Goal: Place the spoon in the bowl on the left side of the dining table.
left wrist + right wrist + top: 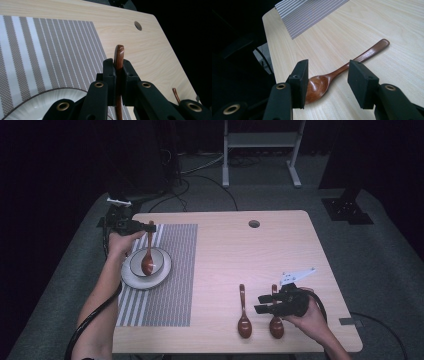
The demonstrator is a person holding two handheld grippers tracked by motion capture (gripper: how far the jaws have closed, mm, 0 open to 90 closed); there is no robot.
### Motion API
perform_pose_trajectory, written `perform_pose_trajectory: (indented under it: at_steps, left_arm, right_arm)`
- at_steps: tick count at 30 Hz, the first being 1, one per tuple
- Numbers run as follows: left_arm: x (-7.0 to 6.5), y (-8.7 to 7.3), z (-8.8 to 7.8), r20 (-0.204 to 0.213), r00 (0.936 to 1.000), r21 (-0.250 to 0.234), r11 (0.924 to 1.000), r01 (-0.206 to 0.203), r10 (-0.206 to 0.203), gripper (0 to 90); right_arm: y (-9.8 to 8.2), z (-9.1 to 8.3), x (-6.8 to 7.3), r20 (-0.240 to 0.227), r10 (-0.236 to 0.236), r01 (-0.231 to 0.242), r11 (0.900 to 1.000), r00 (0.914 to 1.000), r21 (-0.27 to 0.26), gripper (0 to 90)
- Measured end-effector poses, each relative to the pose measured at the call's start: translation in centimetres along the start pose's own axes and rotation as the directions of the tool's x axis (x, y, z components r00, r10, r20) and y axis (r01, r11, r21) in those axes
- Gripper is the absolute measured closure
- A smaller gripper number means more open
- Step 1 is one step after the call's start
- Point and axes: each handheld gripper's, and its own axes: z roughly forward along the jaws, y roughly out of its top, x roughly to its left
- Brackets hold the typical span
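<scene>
A brown wooden spoon (148,251) hangs with its bowl end down inside a white bowl (160,259), which rests on a white plate (131,279). My left gripper (149,227) is shut on the spoon's handle; in the left gripper view the handle tip (119,51) sticks up between the pads of the left gripper (119,67). Two more wooden spoons (244,312) (275,322) lie near the table's front edge. My right gripper (265,304) stands open over them, holding nothing. In the right gripper view a spoon (362,56) lies on the table just beyond the open right gripper (328,75).
A grey and white striped placemat (170,270) lies under the plate on the left half of the light wooden table (250,255). A round cable hole (254,224) is near the far edge. A metal stand (260,150) is on the floor beyond.
</scene>
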Motion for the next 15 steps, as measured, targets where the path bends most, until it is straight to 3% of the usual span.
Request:
perform_pose_trajectory:
  at_steps: [15]
  left_arm:
    - [2.7, -0.8, -0.1, -0.019, 0.9985, -0.039, 0.9979, 0.051, -0.052, 83.9]
  right_arm:
    - [-0.1, -0.1, -0.1, 0.006, 0.005, -0.005, 1.0, 1.0, 0.004, 50.4]
